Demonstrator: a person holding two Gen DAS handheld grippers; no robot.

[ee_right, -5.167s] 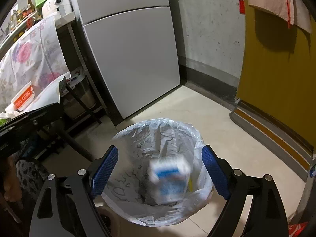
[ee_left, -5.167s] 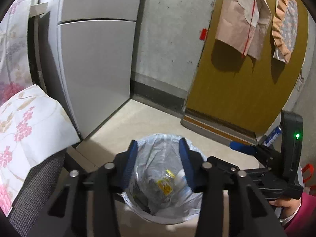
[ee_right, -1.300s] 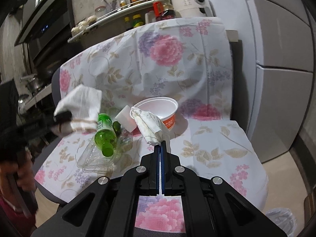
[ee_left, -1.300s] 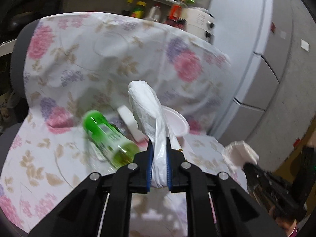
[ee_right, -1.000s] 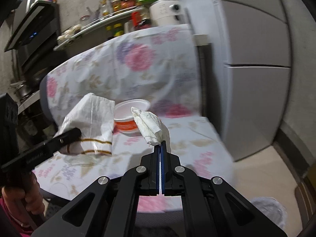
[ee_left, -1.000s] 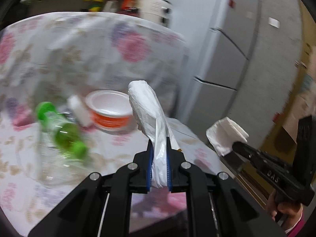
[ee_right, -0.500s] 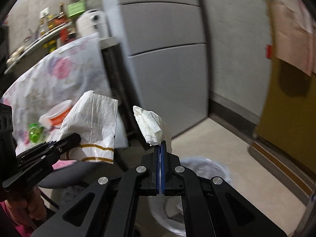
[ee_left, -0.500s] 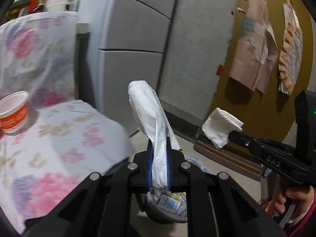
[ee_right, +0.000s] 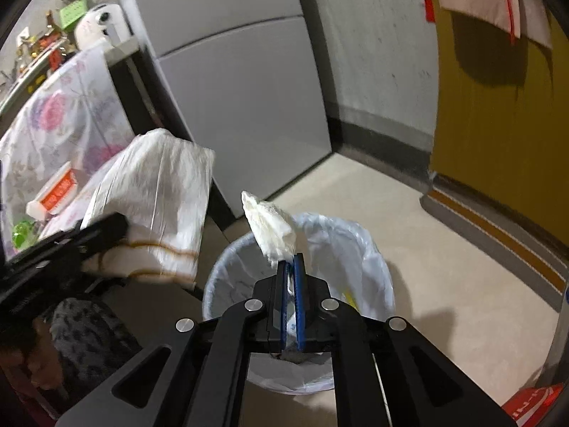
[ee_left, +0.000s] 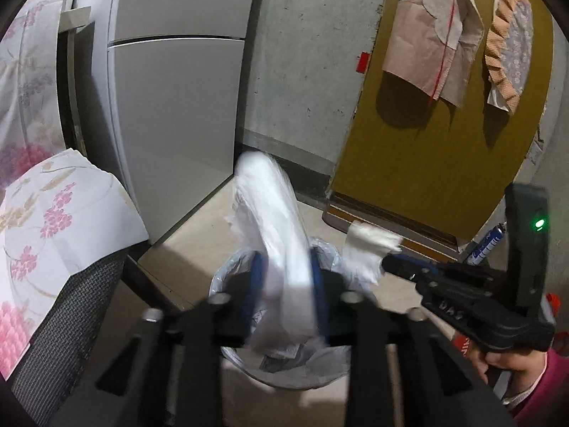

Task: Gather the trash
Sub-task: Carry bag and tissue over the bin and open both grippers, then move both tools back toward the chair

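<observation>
Left gripper [ee_left: 286,284] opening around white plastic bag [ee_left: 281,249] | right gripper [ee_right: 291,284] parting slightly, crumpled tissue [ee_right: 268,229] between pads | both over lined bin [ee_right: 355,238] | left: cup [ee_right: 57,188], green bottle [ee_right: 21,233].

A grey refrigerator [ee_left: 177,106] stands against a bare concrete wall [ee_left: 306,53], its two doors divided by a horizontal seam. A dark skirting strip runs along the wall base, above a pale floor [ee_right: 444,284]. To the right of the wall is a mustard-yellow door [ee_left: 444,163]; patterned cloths [ee_left: 437,32] hang on its upper part. A small red tag [ee_left: 363,63] sits at the door edge. A floral cover [ee_left: 53,220] drapes a chair, with grey woven upholstery [ee_left: 64,327] exposed below it. In the right wrist view, a shelf [ee_right: 46,53] at upper left carries bottles and a white appliance [ee_right: 103,21].
</observation>
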